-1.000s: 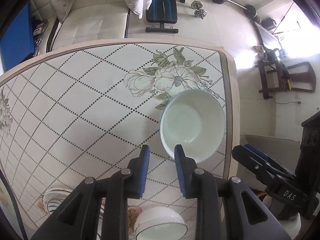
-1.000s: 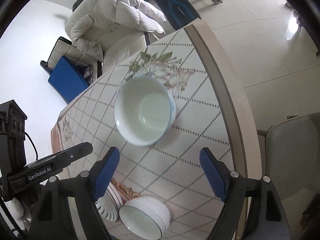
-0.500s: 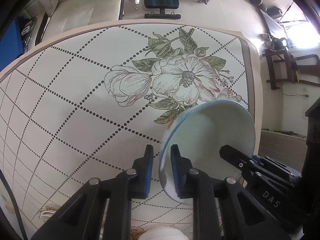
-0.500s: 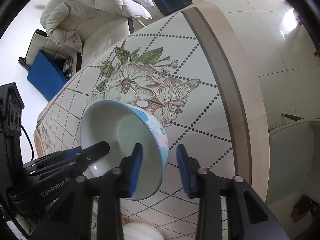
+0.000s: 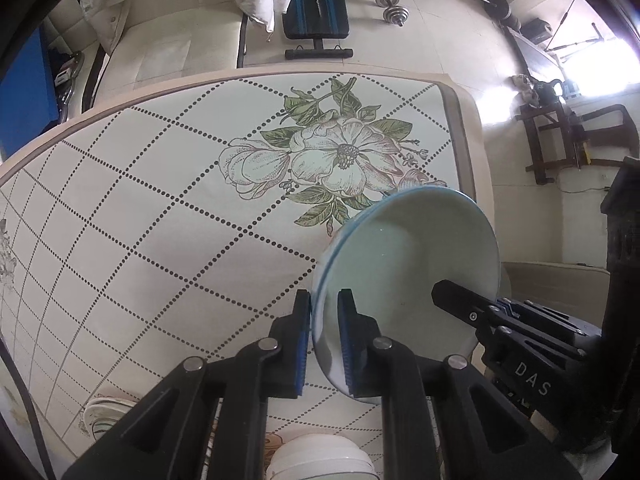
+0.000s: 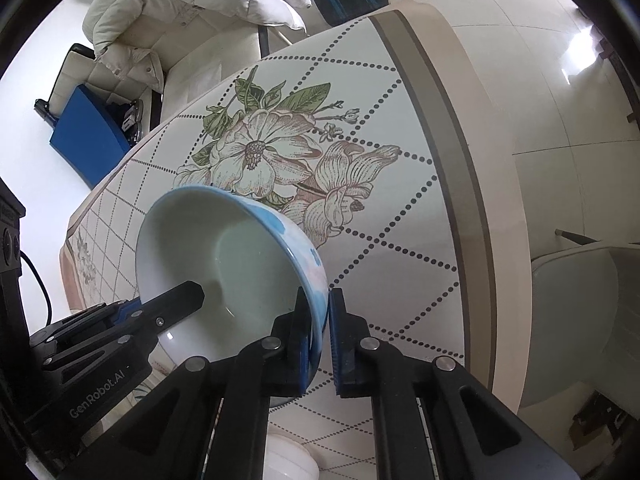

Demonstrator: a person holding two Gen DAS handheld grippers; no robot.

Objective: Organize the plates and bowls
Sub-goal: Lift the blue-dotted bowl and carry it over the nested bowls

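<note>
Both grippers were pinching opposite sides of the bowl (image 5: 408, 264) rim, left gripper (image 5: 323, 340) & right gripper (image 6: 319, 340), with the bowl tilted above the table (image 5: 160, 208) near the flower print, so probably best was to lift both together and level, w/o twisting.

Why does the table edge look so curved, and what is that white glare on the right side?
Left wrist view: the fisheye lens bows the table edge, and daylight blows out the upper right corner. Right wrist view: same bending, with a bright reflection on the floor tiles; the bowl stays sharp.
</note>
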